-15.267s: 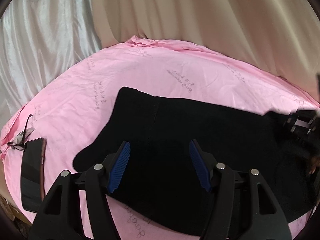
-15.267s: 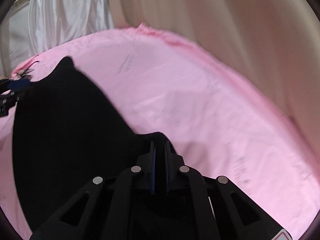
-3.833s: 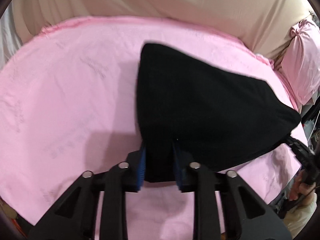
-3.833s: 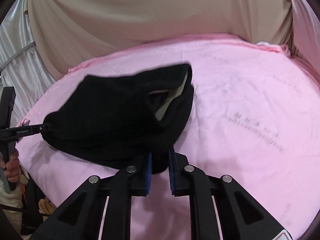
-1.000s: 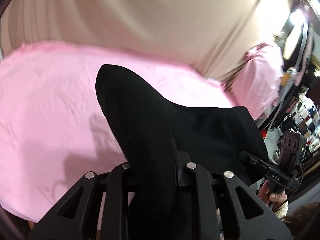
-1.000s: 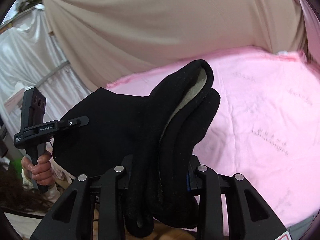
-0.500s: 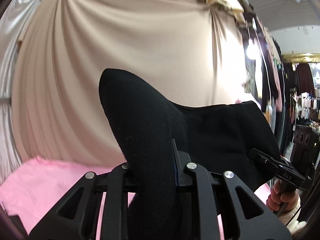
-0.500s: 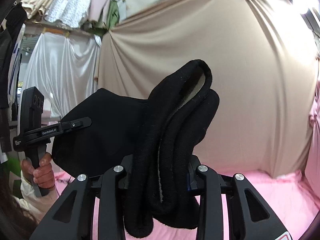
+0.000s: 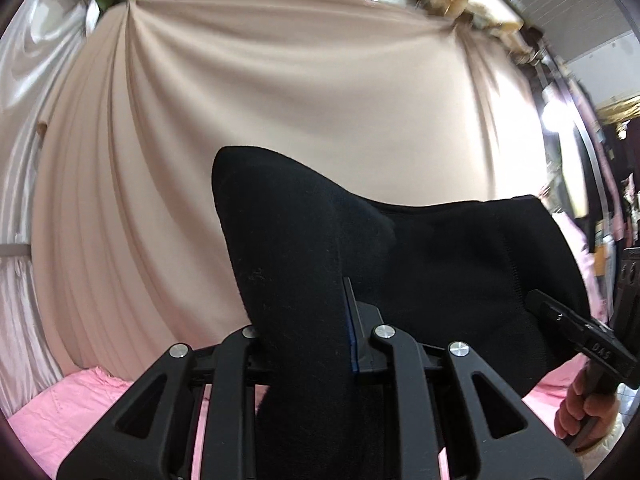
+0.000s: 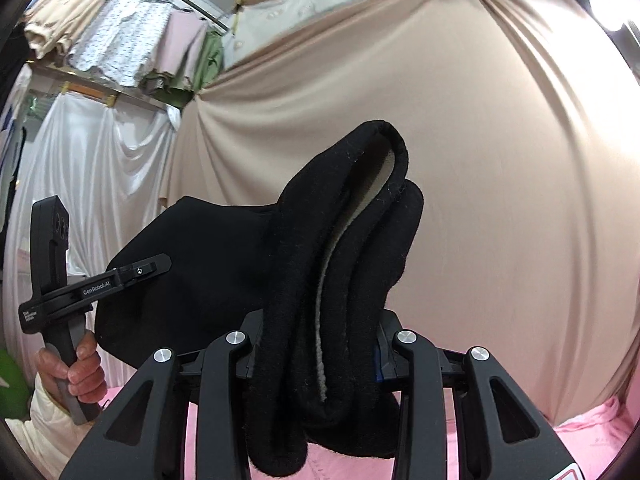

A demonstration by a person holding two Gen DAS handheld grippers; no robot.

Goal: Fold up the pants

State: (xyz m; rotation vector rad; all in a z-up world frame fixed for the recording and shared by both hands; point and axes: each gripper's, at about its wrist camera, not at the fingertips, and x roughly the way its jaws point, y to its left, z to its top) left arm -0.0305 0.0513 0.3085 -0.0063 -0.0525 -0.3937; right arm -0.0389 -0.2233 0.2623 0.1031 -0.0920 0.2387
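Observation:
The black pants (image 9: 440,264) hang in the air, stretched between both grippers high over the pink bed. My left gripper (image 9: 304,332) is shut on a thick fold of one end, which stands up between its fingers. My right gripper (image 10: 320,344) is shut on the other end, a bunched fold (image 10: 348,248) with pale fleece lining showing inside. In the left wrist view the right gripper (image 9: 568,332) and the hand holding it sit at the right edge. The left gripper (image 10: 132,272) and its hand (image 10: 76,368) show at the left of the right wrist view.
A beige curtain (image 9: 300,100) fills the background of both views. Only strips of the pink bed sheet (image 9: 72,404) (image 10: 592,436) show at the bottom. White drapes (image 10: 96,176) and hanging clothes (image 10: 120,36) are at the upper left; a bright lamp (image 9: 554,112) shines at the right.
Both grippers rose with the pants and tilted up to level. The pink bed dropped almost out of view and the curtain now fills the frames. The grips held.

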